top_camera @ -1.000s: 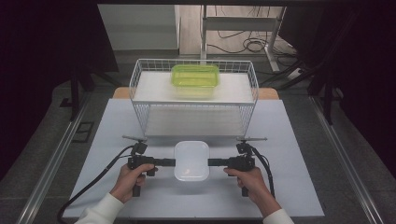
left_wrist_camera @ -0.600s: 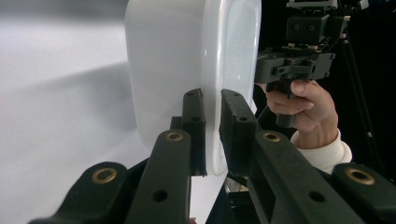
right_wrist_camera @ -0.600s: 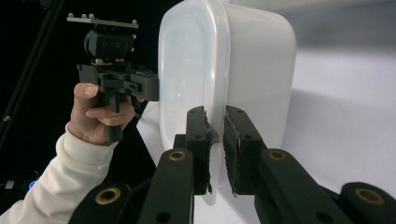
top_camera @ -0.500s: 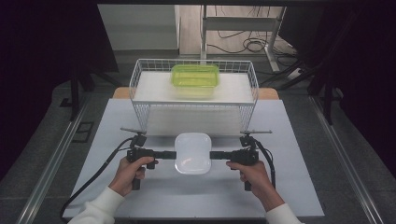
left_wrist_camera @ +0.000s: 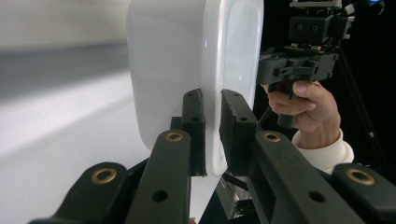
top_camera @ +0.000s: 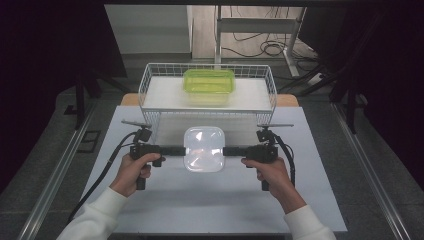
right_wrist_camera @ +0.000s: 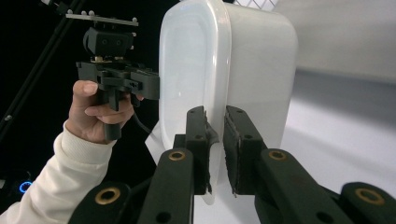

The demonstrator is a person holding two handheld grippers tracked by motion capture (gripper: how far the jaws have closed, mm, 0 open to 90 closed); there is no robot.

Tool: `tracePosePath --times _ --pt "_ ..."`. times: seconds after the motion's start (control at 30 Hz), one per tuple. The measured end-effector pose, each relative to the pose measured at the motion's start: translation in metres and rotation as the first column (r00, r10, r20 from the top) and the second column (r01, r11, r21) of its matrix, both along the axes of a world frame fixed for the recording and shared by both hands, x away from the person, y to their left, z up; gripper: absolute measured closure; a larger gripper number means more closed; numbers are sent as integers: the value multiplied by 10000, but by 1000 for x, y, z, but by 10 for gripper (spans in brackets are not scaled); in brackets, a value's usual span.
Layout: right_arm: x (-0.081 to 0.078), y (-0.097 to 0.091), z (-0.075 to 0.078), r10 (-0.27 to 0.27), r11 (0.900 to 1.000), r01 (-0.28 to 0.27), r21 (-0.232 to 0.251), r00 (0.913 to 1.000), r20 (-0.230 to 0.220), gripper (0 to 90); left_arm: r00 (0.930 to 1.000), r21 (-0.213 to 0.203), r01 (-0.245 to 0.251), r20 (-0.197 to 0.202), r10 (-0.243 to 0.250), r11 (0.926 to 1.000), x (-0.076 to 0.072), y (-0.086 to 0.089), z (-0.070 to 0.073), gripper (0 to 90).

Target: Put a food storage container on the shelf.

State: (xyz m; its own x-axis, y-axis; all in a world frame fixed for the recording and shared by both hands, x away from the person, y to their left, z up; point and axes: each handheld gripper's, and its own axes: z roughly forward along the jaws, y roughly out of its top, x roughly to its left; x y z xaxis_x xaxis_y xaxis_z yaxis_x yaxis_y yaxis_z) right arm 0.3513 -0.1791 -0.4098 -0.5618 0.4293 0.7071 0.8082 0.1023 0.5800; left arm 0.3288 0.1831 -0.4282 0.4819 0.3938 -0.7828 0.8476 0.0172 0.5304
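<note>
Raised since earlier: white container (top_camera: pixel 204 149), base hidden.

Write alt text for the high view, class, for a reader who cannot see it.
Two hand-held grippers, the left gripper and the right gripper, clamp opposite edges of a white lidded container above a white table. Behind it, a white wire basket holds a green lidded container.
</note>
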Motion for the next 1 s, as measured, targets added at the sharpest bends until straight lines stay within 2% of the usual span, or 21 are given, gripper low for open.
tracePosePath --times 0.3,0.63,0.73,0.77,1.0 --pt "5 1 24 25 10000 -24 -10 9991 413 796 9994 -132 21 340 -16 9999 5 1 19 811" --pt "12 1 48 -64 10000 61 37 9963 859 794 9971 -108 -7 764 15 9999 14 1 50 812" --pt "13 1 52 -116 9999 113 43 9958 908 794 9965 -104 30 834 -21 9999 16 1 55 813" --pt "16 0 57 -145 9999 137 88 9954 952 793 9958 -106 44 916 -34 9999 18 1 62 813" --pt "21 -1 73 -186 9997 164 202 9928 1184 792 9934 -118 60 1144 -46 9999 26 0 82 816"
